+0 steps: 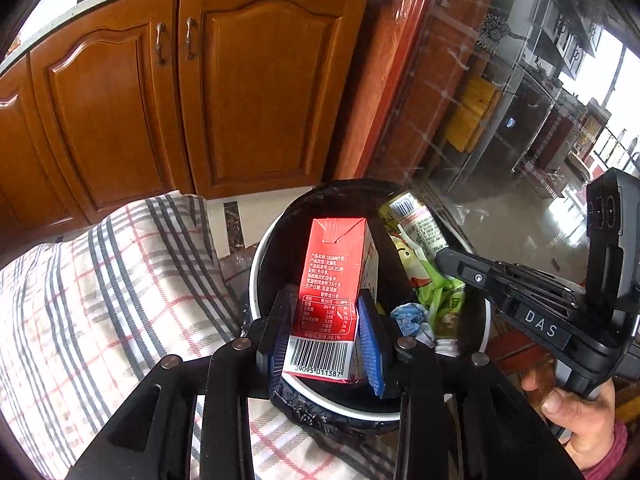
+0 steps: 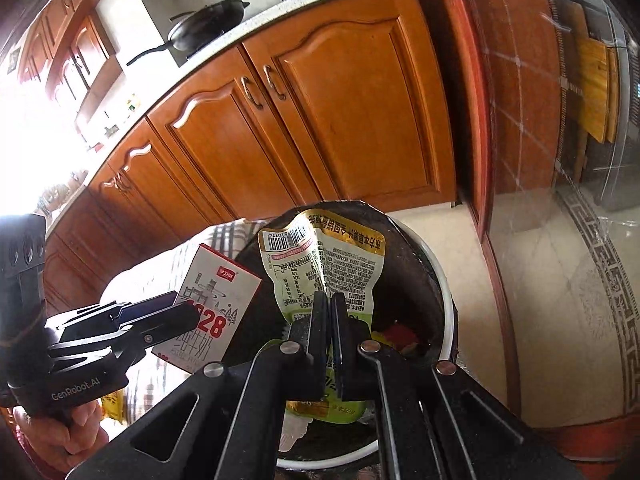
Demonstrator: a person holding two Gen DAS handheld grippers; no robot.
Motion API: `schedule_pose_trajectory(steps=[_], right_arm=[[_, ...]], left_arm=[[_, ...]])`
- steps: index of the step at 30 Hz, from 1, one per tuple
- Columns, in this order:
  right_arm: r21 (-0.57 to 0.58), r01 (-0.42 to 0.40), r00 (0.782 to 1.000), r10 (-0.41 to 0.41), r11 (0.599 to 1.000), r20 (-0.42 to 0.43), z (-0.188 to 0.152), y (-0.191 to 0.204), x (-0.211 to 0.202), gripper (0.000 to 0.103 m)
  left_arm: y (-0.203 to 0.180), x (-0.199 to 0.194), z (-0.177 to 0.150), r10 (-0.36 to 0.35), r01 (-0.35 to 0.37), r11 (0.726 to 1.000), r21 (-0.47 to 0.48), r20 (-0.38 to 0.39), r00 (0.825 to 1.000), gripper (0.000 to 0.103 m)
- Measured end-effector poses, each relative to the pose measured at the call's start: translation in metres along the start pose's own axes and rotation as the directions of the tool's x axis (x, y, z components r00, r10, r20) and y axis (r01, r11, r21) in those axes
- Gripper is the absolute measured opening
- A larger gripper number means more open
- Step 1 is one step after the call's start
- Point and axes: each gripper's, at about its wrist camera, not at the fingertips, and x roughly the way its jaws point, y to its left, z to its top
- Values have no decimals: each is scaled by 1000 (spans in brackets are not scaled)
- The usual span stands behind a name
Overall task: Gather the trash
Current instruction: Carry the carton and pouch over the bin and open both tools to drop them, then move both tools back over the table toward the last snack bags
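Over the bin [image 1: 256,280], left wrist view: the left gripper [image 1: 326,332] has its jaws clamped on a red milk carton [image 1: 336,276], barcode end nearest the camera, held above the black liner; best to open only once it sits clear inside the rim. Right wrist view: the right gripper [image 2: 330,332] pinches a creased green-and-white snack packet [image 2: 320,260] over the same bin, so release it low to stop it drifting out.
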Motion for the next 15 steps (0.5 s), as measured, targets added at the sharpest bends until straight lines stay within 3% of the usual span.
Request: schedule_pose_trajectory(steps=[4, 5, 6, 11, 15], right_arm=[[-12, 33, 999, -33, 999, 2, 0, 3, -1, 19], [-12, 32, 999, -32, 999, 10, 0, 4, -4, 34], [-12, 29, 999, -28, 1000, 18, -1, 4, -6, 43], [6, 3, 998, -3, 1000, 55, -7, 9, -23, 44], [11, -47, 995, 45, 999, 90, -20, 20, -39, 56]], left_arm=[[2, -1, 2, -15, 15, 1000, -16, -1, 1000, 39], [2, -3, 1, -15, 15, 1000, -18, 5, 1000, 41], [3, -7, 0, -19, 20, 1000, -20, 13, 1000, 42], [13, -33, -20, -22, 25, 999, -35, 75, 997, 46], [31, -60, -46, -29, 40, 995, -88, 127, 991, 47]])
